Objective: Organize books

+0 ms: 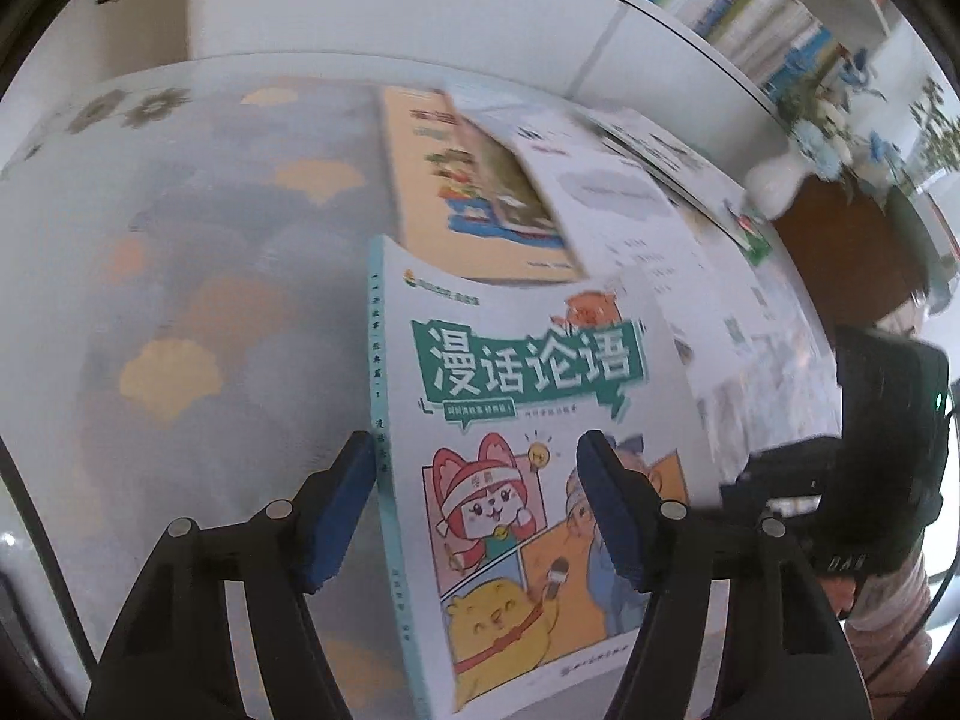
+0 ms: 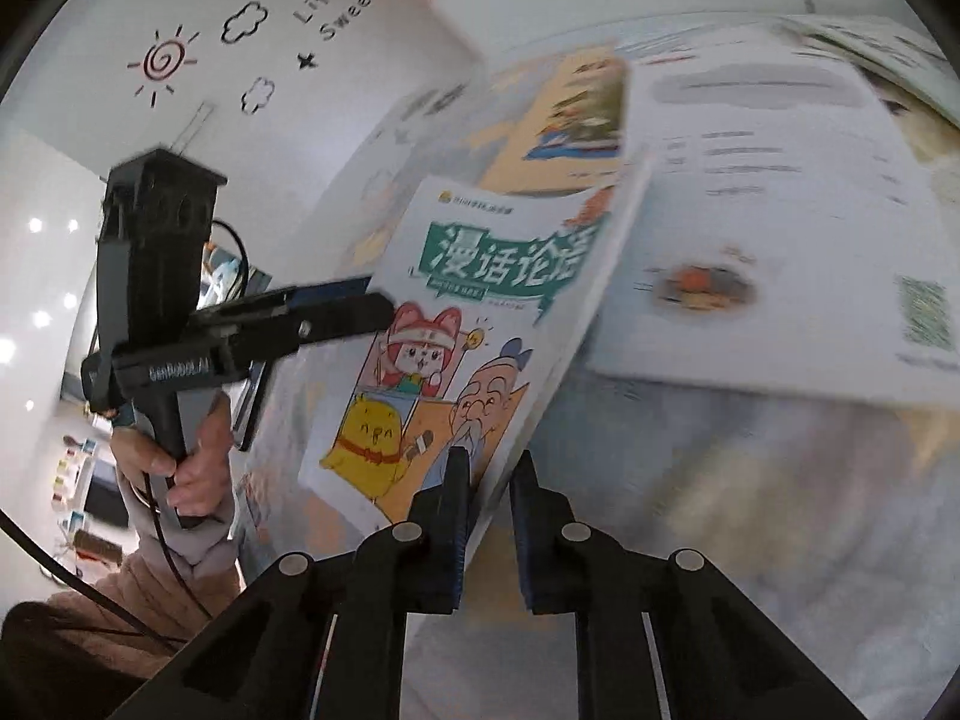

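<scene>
A white comic book with a green title banner [image 1: 528, 420] [image 2: 474, 324] is lifted off the table and tilted. My right gripper [image 2: 489, 474] is shut on its lower right edge. My left gripper [image 1: 474, 462] is open, its blue pads on either side of the book's spine edge, with the spine close to the left pad; it also shows in the right wrist view [image 2: 336, 312]. An orange-covered book [image 1: 474, 192] [image 2: 570, 120] and a white open page or booklet [image 1: 624, 204] [image 2: 768, 192] lie on the table behind.
The table [image 1: 198, 300] has a cloth with shell shapes. A shelf of upright books [image 1: 738, 0] runs along the back right. A white vase with flowers [image 1: 780, 174] stands at the right. More papers [image 1: 750, 324] lie to the right. A white wall with doodles [image 2: 240, 48] is at the left.
</scene>
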{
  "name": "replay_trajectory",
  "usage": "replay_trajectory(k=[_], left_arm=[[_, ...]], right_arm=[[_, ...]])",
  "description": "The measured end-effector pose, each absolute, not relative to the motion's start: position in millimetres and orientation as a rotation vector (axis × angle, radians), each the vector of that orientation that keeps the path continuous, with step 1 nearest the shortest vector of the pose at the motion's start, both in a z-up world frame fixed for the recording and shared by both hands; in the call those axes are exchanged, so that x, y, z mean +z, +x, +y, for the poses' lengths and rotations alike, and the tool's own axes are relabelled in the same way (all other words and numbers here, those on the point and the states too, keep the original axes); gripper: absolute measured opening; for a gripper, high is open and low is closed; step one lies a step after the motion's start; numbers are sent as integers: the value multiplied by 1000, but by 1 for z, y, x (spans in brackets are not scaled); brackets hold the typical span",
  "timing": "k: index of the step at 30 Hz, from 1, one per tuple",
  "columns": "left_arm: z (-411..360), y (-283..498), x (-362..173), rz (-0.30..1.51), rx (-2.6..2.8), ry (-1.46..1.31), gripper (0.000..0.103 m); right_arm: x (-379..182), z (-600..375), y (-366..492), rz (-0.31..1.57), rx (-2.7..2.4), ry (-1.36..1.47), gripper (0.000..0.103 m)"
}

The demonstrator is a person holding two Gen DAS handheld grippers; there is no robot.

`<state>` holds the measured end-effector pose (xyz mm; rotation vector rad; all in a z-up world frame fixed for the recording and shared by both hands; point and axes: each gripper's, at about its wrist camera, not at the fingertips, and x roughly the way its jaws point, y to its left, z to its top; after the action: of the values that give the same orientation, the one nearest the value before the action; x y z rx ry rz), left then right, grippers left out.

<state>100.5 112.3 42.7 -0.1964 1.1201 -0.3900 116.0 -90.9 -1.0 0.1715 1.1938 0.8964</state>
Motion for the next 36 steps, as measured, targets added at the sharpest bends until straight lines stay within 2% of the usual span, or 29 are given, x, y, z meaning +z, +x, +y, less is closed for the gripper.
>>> replay_trajectory(k=[12,20,26,31,34,35,36], left_arm=[[198,118,30,1091,-168,-196,66],[221,127,17,1101,-86,-173,66],[215,123,15,1104,-14,-106,68],[213,115,26,1083,32,-83,68],[211,109,33,1067,64,-59,68],[210,107,35,1066,64,-63,68],[209,106,37,1066,62,-67,68]], right_arm=[[-19,-8,140,1271,1029,177,14],[-18,27,152,1264,1042,134,16],[-18,18,148,1247,1036,148,18],[-12,2,150,1240,1031,147,26],[-6,-7,142,1232,1016,149,41],[-1,-15,138,1210,1002,143,49],[4,-22,135,1184,982,128,52]])
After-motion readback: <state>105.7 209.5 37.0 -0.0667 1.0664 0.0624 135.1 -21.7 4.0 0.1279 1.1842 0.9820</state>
